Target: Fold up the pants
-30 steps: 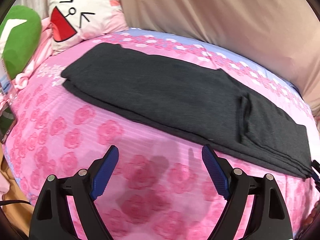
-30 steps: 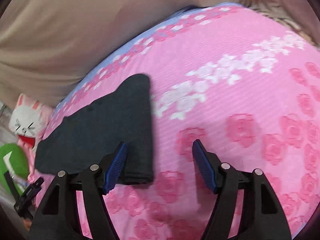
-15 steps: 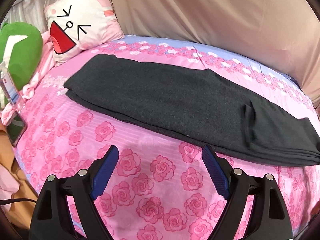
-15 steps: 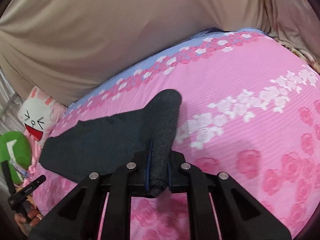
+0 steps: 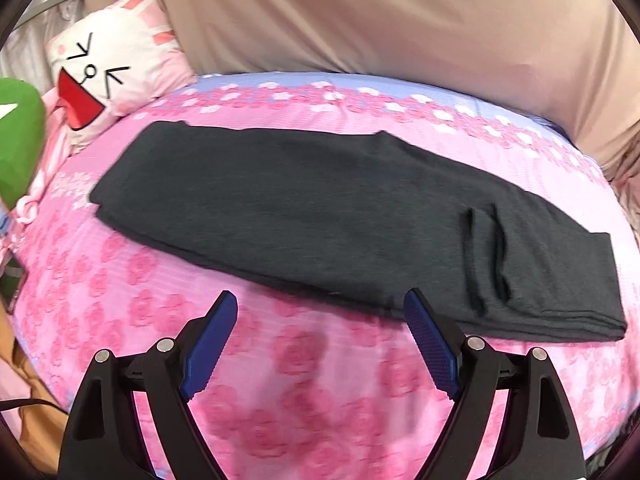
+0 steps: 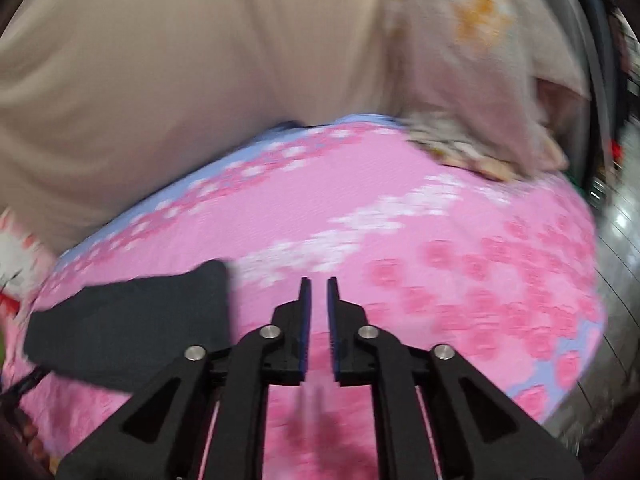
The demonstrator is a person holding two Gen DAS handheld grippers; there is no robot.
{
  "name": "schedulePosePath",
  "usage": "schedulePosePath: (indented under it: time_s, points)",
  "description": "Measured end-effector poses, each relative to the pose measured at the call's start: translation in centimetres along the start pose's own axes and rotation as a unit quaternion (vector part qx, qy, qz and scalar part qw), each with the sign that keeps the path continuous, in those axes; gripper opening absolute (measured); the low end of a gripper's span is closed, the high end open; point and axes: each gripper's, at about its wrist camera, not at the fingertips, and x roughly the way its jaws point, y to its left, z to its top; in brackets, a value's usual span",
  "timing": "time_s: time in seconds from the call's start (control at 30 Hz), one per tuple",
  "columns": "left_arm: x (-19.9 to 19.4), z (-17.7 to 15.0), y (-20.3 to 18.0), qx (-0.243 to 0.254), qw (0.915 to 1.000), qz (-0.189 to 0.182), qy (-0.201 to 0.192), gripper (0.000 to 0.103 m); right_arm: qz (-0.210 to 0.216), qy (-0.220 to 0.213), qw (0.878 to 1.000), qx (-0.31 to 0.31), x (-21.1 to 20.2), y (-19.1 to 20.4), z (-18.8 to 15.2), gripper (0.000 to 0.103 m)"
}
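Note:
Dark grey pants point(image 5: 320, 208) lie flat across the pink rose-print bed point(image 5: 280, 360), folded lengthwise, with a wrinkle near their right end. My left gripper point(image 5: 320, 296) hovers open at their near edge, nothing between its blue pads. In the right wrist view one end of the pants point(image 6: 132, 320) lies to the left of my right gripper point(image 6: 319, 280). Its jaws stand a narrow gap apart and are opening, with nothing between them, above the bare sheet point(image 6: 400, 208). This view is blurred by motion.
A white rabbit-face pillow point(image 5: 108, 68) and a green cushion point(image 5: 16, 140) sit at the bed's left end. Beige fabric point(image 5: 400, 20) hangs behind the bed. Crumpled pale cloth point(image 6: 460, 152) lies at the far right corner, and the floor point(image 6: 616, 280) shows past the right edge.
The right gripper closed on the pants' end and lifted it, then let go and rose to the right; the end now lies flat. The left gripper drifted nearer the pants, still open.

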Motion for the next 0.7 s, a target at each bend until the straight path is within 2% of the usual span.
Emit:
schedulePosePath:
  time_s: [0.07, 0.13, 0.2, 0.27, 0.37, 0.43, 0.47, 0.53, 0.6, 0.67, 0.7]
  points:
    - [-0.1, 0.1, -0.9, 0.001, 0.9999, -0.013, 0.000, 0.083, 0.065, 0.027, 0.996, -0.060, 1.2, 6.3, -1.2, 0.057]
    - [-0.3, 0.0, -1.3, 0.006, 0.9998, -0.017, -0.002, 0.083, 0.124, 0.056, 0.985, -0.109, 2.7, 12.2, -2.6, 0.056]
    - [-0.8, -0.3, -1.2, 0.013, 0.9998, -0.016, -0.006, 0.083, 0.161, 0.075, 0.975, -0.137, 4.3, 17.1, -3.4, 0.055]
    - [-1.1, -0.5, -0.5, 0.014, 0.9998, -0.015, -0.007, 0.083, 0.176, 0.092, 0.967, -0.159, 6.0, 20.6, -4.0, 0.055]
    - [-1.3, -0.9, 1.2, 0.008, 0.9999, -0.014, -0.005, 0.083, 0.161, 0.122, 0.961, -0.189, 9.9, 24.8, -5.0, 0.054]
    - [-1.2, -1.1, 2.4, 0.001, 0.9999, -0.011, -0.005, 0.083, 0.119, 0.135, 0.960, -0.213, 12.4, 26.1, -6.0, 0.028]
    - [-1.2, -1.2, 2.8, -0.002, 0.9999, -0.013, -0.004, 0.083, 0.114, 0.139, 0.961, -0.211, 13.0, 26.0, -6.4, 0.006]
    - [-1.0, -1.4, 4.1, -0.010, 0.9999, -0.013, -0.003, 0.083, 0.135, 0.133, 0.965, -0.179, 12.4, 25.5, -5.6, 0.003]
    - [-0.7, -1.5, 4.9, -0.016, 0.9998, -0.012, -0.003, 0.083, 0.166, 0.109, 0.966, -0.166, 10.6, 25.8, -4.6, 0.003]
    - [-0.2, -1.5, 5.6, -0.023, 0.9996, -0.015, -0.002, 0.083, 0.178, 0.122, 0.961, -0.175, 10.7, 26.0, -4.5, 0.004]
    - [0.1, -1.5, 5.8, -0.026, 0.9995, -0.018, 0.001, 0.083, 0.181, 0.139, 0.956, -0.182, 11.5, 26.4, -4.9, 0.008]
